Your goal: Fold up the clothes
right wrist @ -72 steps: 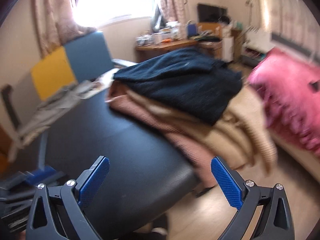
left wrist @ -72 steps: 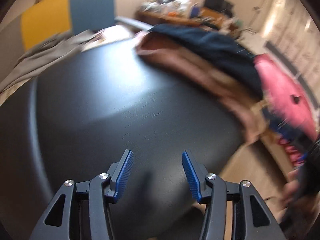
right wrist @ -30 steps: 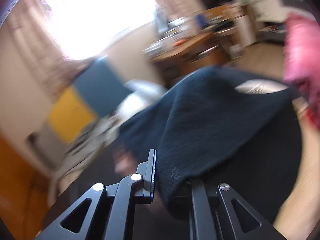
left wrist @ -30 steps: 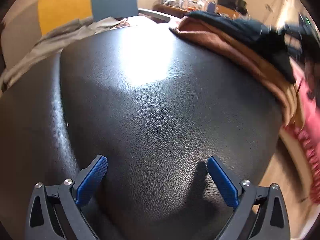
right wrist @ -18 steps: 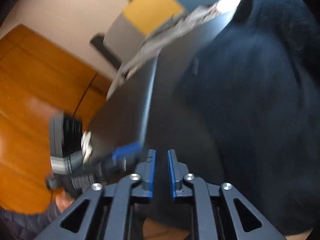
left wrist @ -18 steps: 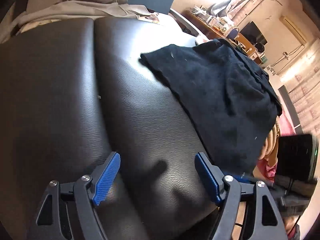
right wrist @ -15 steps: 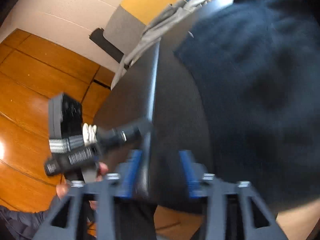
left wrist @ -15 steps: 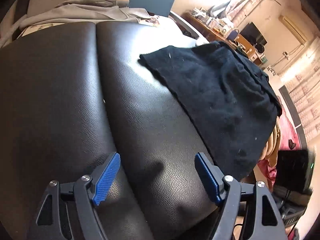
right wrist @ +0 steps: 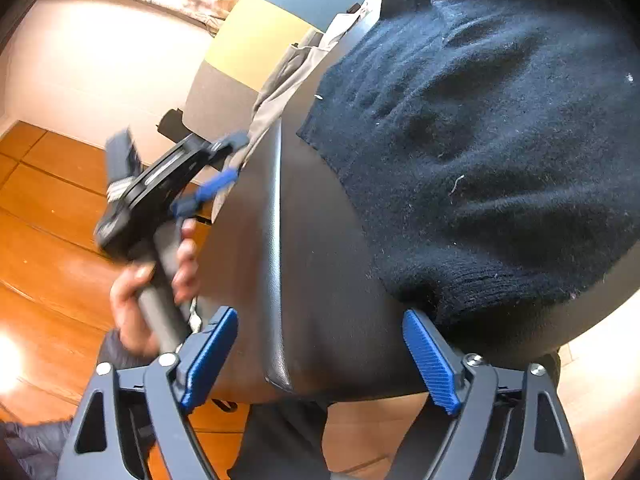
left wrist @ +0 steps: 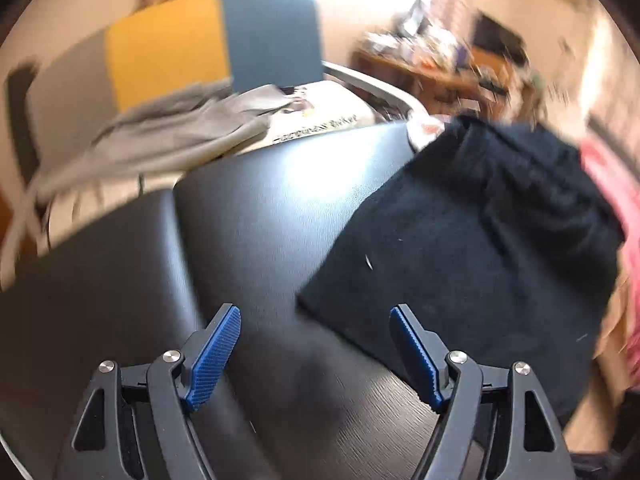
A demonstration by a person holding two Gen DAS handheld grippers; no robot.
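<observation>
Left gripper (left wrist: 316, 336): black plastic frame, 2 angled arms per side with triangular cut-outs. Blue ribbed pads (left wrist: 216, 354) on the inner faces of the jaws. 4 round silver screws along the linkage.

Right gripper (right wrist: 320, 354): same build. Black frame, blue ribbed pads (right wrist: 430, 362), 4 silver screws, triangular cut-outs in the outer arms.

From the right wrist view, the left unit shows a grey cylindrical handle, a black body and a blurred block behind it. Left hand (right wrist: 154, 280) is bare; a dark padded sleeve (right wrist: 36, 446) at the lower left edge.
</observation>
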